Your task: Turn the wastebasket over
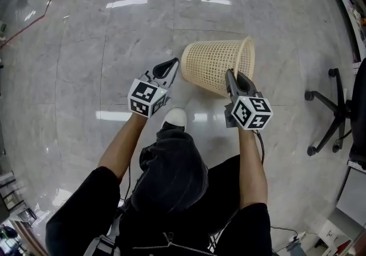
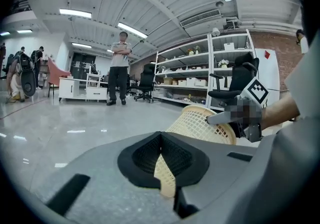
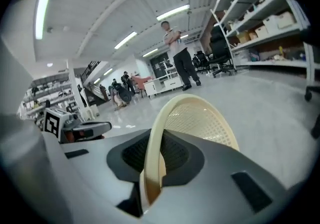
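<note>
The cream mesh wastebasket (image 1: 214, 63) hangs tilted on its side above the floor, base to the left and open rim to the right. My right gripper (image 1: 231, 76) is shut on the near rim; in the right gripper view the rim (image 3: 152, 148) runs edge-on between the pads. My left gripper (image 1: 172, 65) is shut and empty, its tip just left of the basket's base, and I cannot tell whether it touches. In the left gripper view the basket (image 2: 197, 122) shows past the shut left gripper (image 2: 161, 135).
Glossy grey floor tiles (image 1: 114, 38) lie all around. An office chair base (image 1: 331, 106) stands at the right. The person's white shoe (image 1: 175, 116) is below the basket. Shelving (image 2: 200, 70) and a standing person (image 2: 119, 68) are farther off.
</note>
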